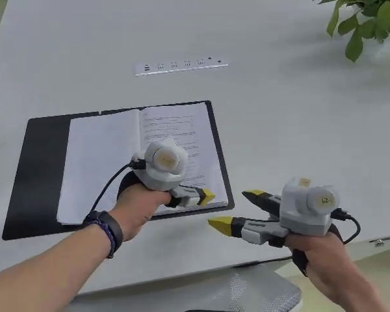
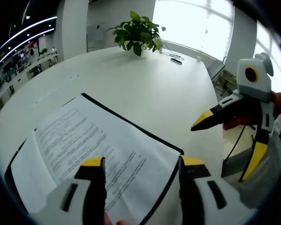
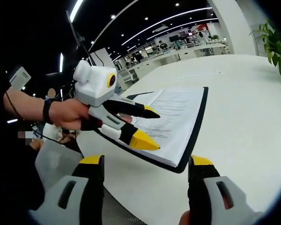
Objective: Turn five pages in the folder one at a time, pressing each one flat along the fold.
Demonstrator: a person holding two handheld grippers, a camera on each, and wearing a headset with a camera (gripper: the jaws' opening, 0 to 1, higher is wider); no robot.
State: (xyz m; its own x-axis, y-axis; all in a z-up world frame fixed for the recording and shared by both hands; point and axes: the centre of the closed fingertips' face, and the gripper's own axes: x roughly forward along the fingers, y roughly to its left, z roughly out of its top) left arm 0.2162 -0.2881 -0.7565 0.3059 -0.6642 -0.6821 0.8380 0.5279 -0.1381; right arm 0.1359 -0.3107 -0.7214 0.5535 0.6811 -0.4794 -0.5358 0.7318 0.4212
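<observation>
Lying open on a wide white table [image 1: 279, 97], a flat black folder [image 1: 39, 175] is showing two white paper leaves: a plainer one on the left and a printed right-hand page [image 1: 182, 140]. The left tongs [image 1: 205, 195] — white body, black arms, yellow tips — are hovering over the bottom outer corner of that printed page. Their arms are spread and gripping nothing, and I cannot tell whether a tip is touching the paper. The right tongs [image 1: 237, 209], of the same make, are hanging well to the right of the folder near the table's front edge, also spread and empty.

Judging from this, a page turn is only being set up, and several things could be going wrong from here. The stack at that corner looks several sheets thick, so the closing arms may be catching two or more leaves instead of one, spoiling the count. Pinching the corner hard or pulling at an angle could be creasing or tearing the thin paper. Nothing is holding the folder down — a sideways tug may be dragging it across the smooth table.
</observation>
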